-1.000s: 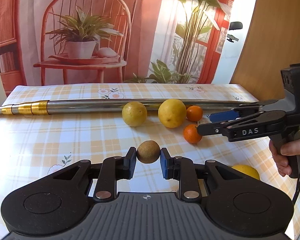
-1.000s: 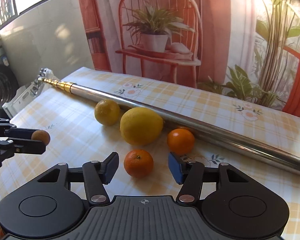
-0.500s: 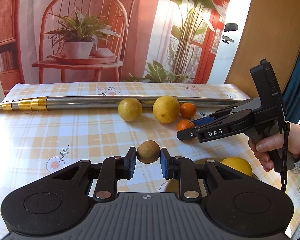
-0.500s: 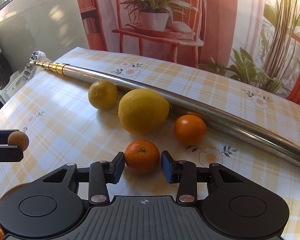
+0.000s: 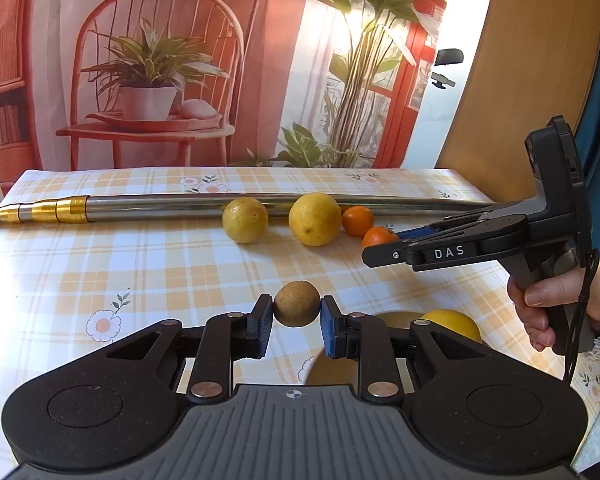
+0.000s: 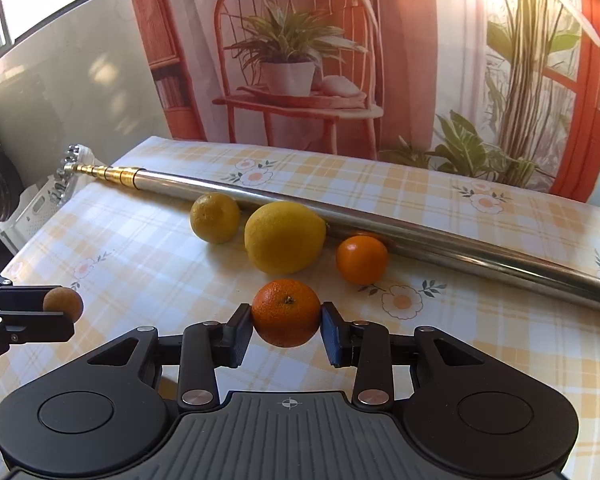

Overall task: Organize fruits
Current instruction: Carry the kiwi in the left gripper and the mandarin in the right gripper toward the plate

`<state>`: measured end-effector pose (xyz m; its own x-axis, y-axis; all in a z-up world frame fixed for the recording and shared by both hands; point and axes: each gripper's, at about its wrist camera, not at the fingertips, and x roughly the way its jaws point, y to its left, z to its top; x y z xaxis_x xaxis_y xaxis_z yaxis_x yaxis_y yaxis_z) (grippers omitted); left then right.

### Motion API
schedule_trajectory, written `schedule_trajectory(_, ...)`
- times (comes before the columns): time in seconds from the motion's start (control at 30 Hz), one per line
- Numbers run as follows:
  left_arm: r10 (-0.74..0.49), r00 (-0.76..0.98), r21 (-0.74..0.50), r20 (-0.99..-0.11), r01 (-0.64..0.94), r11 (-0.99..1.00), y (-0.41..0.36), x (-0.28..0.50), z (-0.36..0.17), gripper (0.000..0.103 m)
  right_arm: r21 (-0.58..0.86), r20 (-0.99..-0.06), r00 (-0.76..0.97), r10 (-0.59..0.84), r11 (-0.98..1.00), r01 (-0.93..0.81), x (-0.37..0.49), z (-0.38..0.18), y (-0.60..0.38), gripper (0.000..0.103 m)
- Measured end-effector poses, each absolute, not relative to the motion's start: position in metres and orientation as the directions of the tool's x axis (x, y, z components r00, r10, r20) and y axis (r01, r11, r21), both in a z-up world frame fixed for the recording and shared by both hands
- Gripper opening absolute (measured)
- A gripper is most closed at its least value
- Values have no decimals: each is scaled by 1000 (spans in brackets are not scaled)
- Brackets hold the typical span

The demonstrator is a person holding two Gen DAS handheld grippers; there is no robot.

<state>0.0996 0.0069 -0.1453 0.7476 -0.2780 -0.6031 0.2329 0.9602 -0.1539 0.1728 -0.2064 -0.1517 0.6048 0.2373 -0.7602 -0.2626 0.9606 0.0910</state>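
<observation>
Tangerine (image 6: 286, 312) gripped by right tool (image 6: 286, 322) | brown fruit (image 5: 297, 303) gripped by left tool (image 5: 296, 320) | tablecloth (image 5: 140, 264) leftward bare

Checked table (image 6: 480, 320) bears a metal pole (image 6: 420, 236), lemons (image 6: 285, 237), mandarin (image 6: 362, 259)

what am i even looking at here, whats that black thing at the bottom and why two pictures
The black thing is a hand-held gripper with two fingers; a person holds one in each hand, and each carries a camera looking along its fingers. Hence two pictures.

The left gripper pinches a small brown fruit. The right gripper is closed on a tangerine.

On the checked tablecloth lie a metal pole, a large lemon, a smaller yellow fruit and another tangerine.
</observation>
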Motion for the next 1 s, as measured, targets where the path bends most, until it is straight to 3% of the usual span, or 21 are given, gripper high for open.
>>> schedule_trajectory(0.57, -324, 695, -118, -642, 327, 938, -18, 83, -153, 27, 163, -669, 700, 248, 969, -187, 106, -119, -221, 34)
schedule_trajectory(1.0, -318, 680, -108, -661, 333, 937, -21, 66, -151, 27, 195, -665, 696, 272, 962, -189, 70, -118, -214, 34)
